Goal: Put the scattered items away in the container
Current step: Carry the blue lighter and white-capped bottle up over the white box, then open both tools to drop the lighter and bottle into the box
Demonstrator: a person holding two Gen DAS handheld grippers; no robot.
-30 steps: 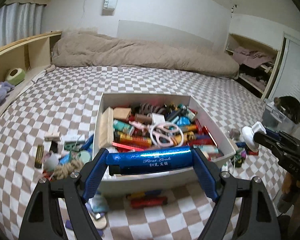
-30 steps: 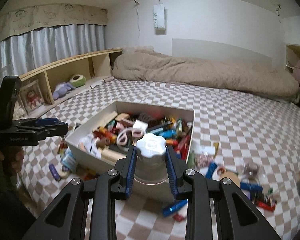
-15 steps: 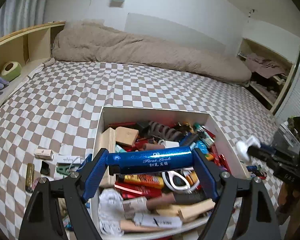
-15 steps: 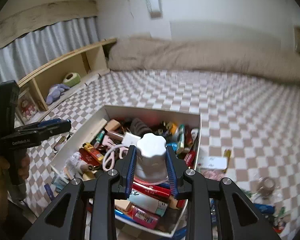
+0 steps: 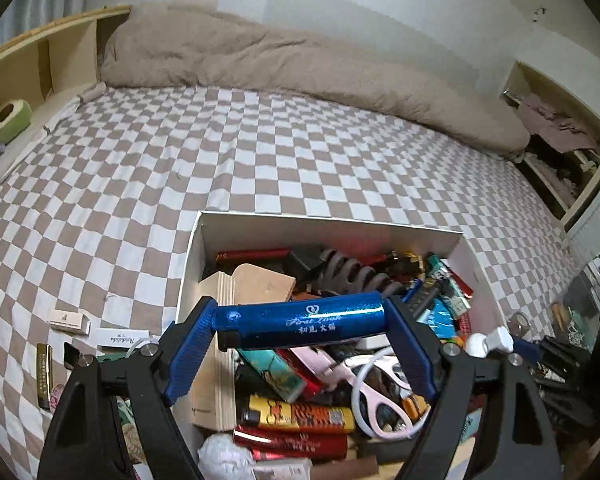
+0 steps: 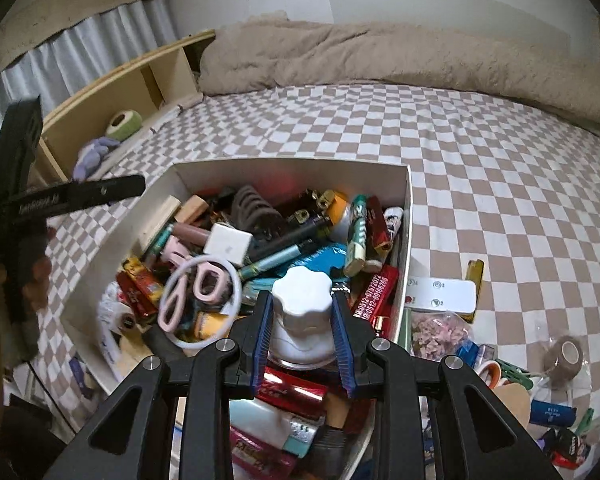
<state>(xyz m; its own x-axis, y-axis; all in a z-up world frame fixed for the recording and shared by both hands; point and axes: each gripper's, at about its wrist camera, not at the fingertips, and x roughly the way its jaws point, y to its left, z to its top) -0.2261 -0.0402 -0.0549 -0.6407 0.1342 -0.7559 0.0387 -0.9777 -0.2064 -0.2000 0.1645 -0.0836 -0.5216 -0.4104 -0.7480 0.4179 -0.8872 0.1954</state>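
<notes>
Far left of the left wrist view: wooden shelf [image 5: 40, 60] along the bed edge, green round toy [image 5: 10, 118] on it. Loose bits lie on the checkered bedspread [image 5: 260, 152] left of the box: small white carton [image 5: 70, 322], white label strip [image 5: 122, 337], dark gold-lettered stick [image 5: 43, 376]. Left gripper [image 5: 304, 334] hangs over the near half of the white box [image 5: 328, 226], jaws pinching a blue tube [image 5: 300, 322] end to end; tube lies crosswise, above the clutter, not touching it as far as visible. Under it in the box: wooden block [image 5: 224, 364], teal packet [image 5: 274, 374], yellow lighter [image 5: 300, 416], pink scissors [image 5: 374, 394], grey ribbed clip [image 5: 350, 272] toward the back wall. Beige duvet [image 5: 300, 64] bunched at the head of the bed.

Right wrist view: left gripper's black body shows at far left, beside the box. Box sits centre, packed: white cube [image 6: 228, 243], pink scissors with a white ring around them, teal pen [image 6: 276, 261], red packs by the right wall. Right gripper [image 6: 303, 336] is over the box's near right part, jaws clamped on a white-capped jar [image 6: 302, 312], cap up. Right of the box, on the bedspread: white flat case [image 6: 440, 295], bag of pink bits [image 6: 440, 330], brown tape roll [image 6: 566, 358], blue tube piece [image 6: 552, 414].
</notes>
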